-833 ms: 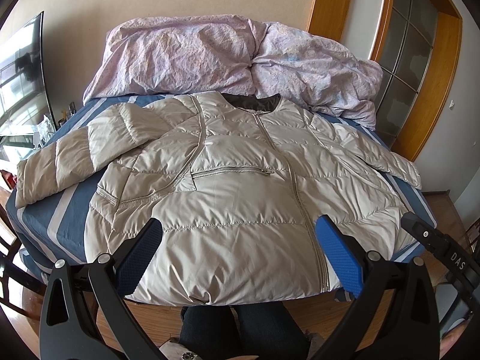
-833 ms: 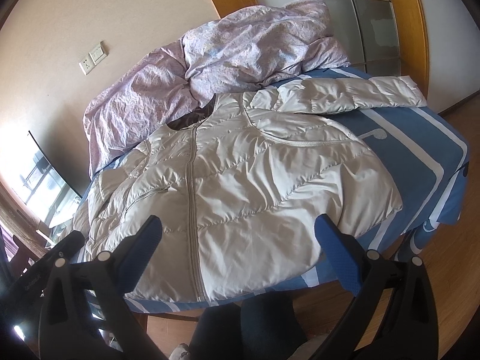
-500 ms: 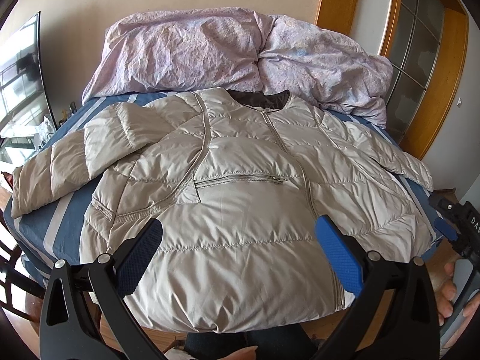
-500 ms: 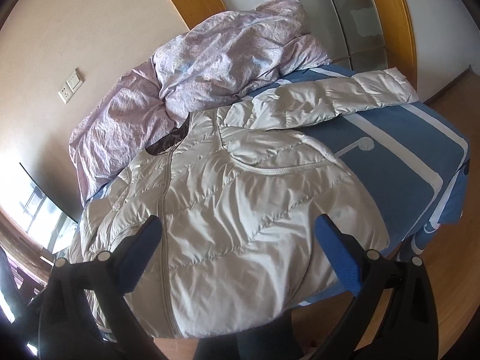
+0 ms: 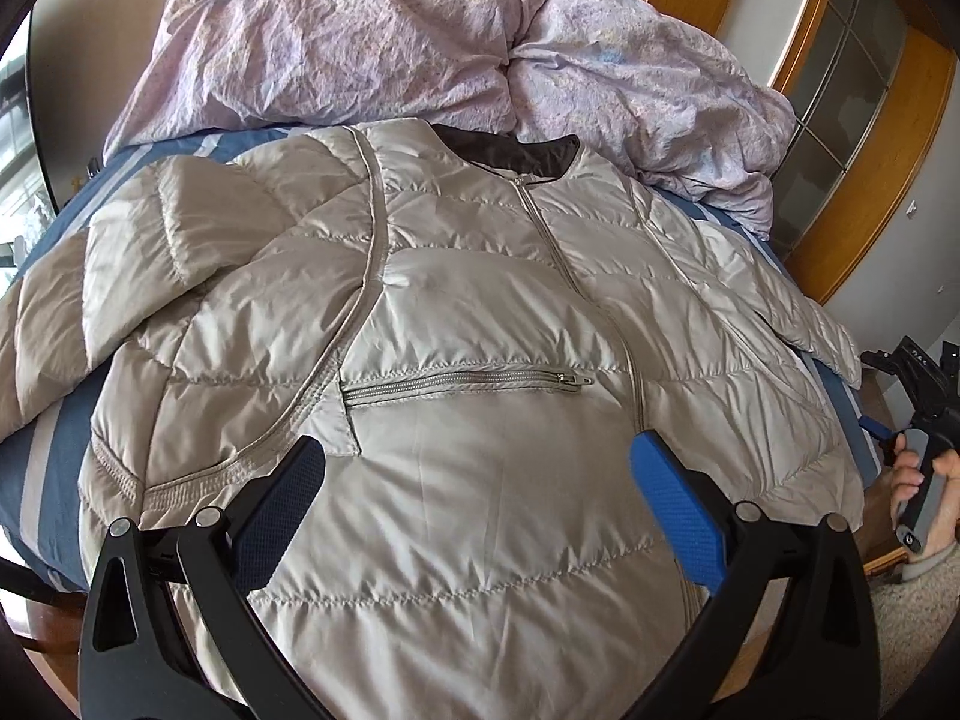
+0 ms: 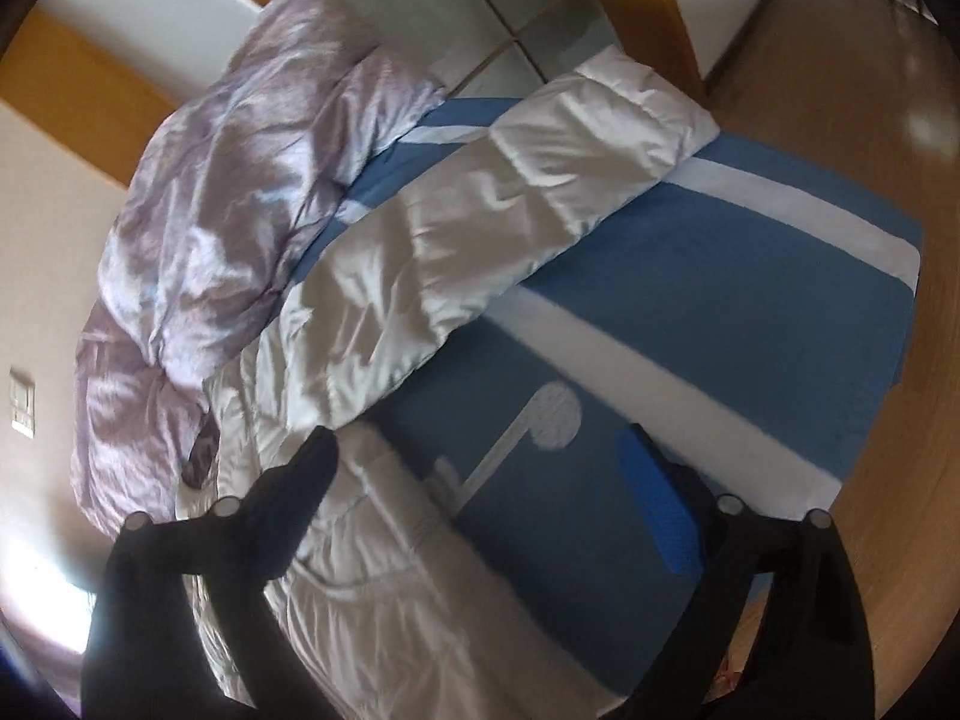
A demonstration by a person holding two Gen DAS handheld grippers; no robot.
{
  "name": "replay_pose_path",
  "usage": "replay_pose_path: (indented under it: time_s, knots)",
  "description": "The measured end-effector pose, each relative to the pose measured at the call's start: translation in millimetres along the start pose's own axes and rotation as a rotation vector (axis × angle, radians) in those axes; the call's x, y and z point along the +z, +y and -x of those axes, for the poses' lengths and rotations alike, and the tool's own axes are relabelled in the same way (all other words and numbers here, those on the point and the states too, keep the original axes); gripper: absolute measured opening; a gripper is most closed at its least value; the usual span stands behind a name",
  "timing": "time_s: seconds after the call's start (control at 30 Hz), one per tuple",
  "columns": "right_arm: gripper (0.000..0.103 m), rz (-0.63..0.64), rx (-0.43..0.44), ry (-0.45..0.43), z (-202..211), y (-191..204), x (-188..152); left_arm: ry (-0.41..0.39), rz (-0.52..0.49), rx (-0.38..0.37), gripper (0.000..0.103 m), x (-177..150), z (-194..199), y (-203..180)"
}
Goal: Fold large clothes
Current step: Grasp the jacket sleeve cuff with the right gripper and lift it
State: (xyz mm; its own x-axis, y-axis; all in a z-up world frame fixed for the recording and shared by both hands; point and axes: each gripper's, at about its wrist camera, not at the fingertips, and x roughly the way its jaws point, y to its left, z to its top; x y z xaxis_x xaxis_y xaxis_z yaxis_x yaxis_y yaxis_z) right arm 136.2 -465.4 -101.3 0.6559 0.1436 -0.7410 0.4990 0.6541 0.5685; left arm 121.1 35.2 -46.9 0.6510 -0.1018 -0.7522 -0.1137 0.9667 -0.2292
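Note:
A beige quilted puffer jacket (image 5: 480, 360) lies face up and zipped on a blue striped bed (image 5: 54, 468), collar toward the far side. Its one sleeve (image 5: 120, 276) is bent at the left. My left gripper (image 5: 480, 504) is open and empty, hovering over the jacket's lower front below the chest pocket zip (image 5: 462, 381). My right gripper (image 6: 480, 486) is open and empty above the bed sheet (image 6: 750, 324), beside the jacket's body (image 6: 372, 570). The other sleeve (image 6: 498, 222) stretches out ahead of it across the sheet. The right gripper also shows at the right edge of the left wrist view (image 5: 918, 396), held in a hand.
A crumpled lilac duvet (image 5: 420, 42) is piled at the head of the bed, also in the right wrist view (image 6: 240, 210). A wooden-framed glass door (image 5: 840, 120) stands to the right. Wooden floor (image 6: 840, 90) surrounds the bed's foot.
My left gripper moved forward and lower over the jacket's front. My right gripper swung right and down, from facing the jacket's body to the outstretched sleeve and bare sheet.

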Motion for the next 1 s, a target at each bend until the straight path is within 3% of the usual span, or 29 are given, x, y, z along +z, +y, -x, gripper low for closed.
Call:
replay_pose_path:
  time_s: [0.13,0.37,0.6,0.67,0.77,0.9,1.0]
  knots:
    - [0.071,-0.131,0.008,0.000,-24,-25,40,0.007,0.003,-0.037,0.102,7,-12,2]
    - [0.061,-0.345,0.038,0.024,-60,-60,74,-0.030,0.024,-0.059,0.102,15,-21,4]
    - [0.050,-0.368,0.024,-0.030,-71,-66,94,-0.074,0.095,-0.137,0.102,20,-20,15]
    - [0.037,-0.374,0.009,-0.047,-75,-67,98,-0.076,0.103,-0.135,0.102,21,-20,17]
    - [0.014,-0.345,-0.049,-0.058,-77,-64,101,-0.080,0.112,-0.132,0.102,22,-19,22]
    - [0.007,-0.198,-0.134,-0.140,-63,-35,104,-0.100,0.123,-0.124,0.102,21,-14,29]
    - [0.006,-0.034,-0.180,-0.242,-41,8,103,-0.142,0.113,-0.067,0.102,21,-9,33]
